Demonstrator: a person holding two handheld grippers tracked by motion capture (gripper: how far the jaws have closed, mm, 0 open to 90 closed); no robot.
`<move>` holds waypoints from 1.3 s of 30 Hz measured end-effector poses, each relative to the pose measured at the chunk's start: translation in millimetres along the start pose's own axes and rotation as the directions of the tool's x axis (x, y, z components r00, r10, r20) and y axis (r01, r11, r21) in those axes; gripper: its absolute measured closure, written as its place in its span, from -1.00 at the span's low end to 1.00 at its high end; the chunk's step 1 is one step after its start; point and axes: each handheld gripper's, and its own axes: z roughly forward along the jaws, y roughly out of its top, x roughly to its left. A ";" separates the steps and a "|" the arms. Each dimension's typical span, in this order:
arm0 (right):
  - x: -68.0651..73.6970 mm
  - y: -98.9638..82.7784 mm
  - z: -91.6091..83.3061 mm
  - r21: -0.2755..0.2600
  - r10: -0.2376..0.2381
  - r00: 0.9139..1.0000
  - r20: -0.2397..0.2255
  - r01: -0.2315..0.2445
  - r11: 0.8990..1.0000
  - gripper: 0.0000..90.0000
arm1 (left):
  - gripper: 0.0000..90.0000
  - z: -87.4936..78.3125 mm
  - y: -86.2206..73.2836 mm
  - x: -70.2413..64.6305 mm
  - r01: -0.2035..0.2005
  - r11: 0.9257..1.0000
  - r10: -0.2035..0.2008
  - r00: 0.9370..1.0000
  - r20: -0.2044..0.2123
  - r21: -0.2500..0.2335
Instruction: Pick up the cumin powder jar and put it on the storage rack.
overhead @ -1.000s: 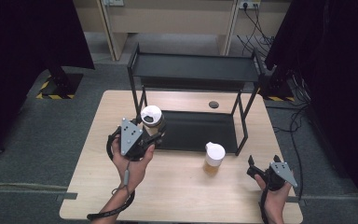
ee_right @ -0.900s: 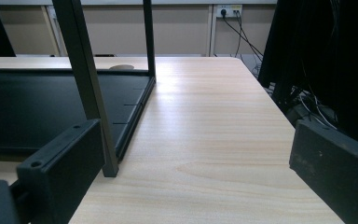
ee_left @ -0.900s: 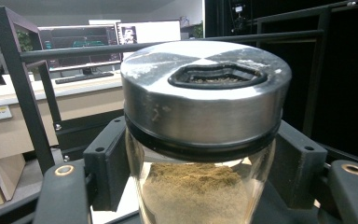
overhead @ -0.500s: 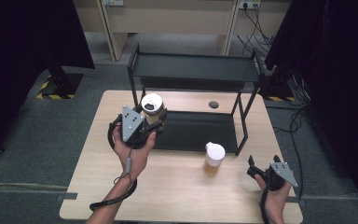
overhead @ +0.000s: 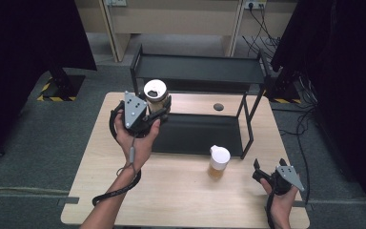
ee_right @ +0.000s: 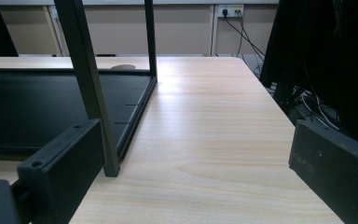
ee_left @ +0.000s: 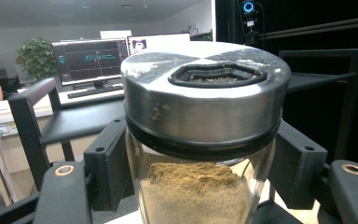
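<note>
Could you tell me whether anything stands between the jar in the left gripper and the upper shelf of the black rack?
Nothing visible does. The left gripper holds the jar raised at the left front corner of the rack's upper shelf, whose surface is bare. Only the shelf's front rim lies ahead.

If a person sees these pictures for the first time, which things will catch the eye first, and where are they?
First is the glass jar with a silver metal lid and brown powder inside, clamped in the left gripper and lifted at the left end of the black two-level metal shelf. Next is a second jar with a white lid standing alone on the light wooden table in front of the shelf. The right gripper rests open and empty at the table's near right corner.
</note>
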 end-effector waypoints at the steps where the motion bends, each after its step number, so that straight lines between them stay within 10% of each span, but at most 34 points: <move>1: 0.0 0.0 0.0 0.000 0.000 1.000 0.000 0.000 1.000 -0.91 | -0.32 1.3 1.8 0.2 0.004 1.000 -0.004 1.000 -0.003 -0.002; 27: 0.2 -0.1 0.0 -0.001 -0.008 1.000 -0.003 0.008 1.000 -0.91 | -0.32 49.0 65.8 1.8 -0.028 0.999 0.027 0.999 -0.047 -0.021; 39: 0.2 -0.8 -0.3 -0.004 -0.010 1.000 -0.003 0.010 1.000 -0.91 | -0.32 84.4 83.0 3.2 -0.027 0.999 0.030 0.997 -0.067 0.044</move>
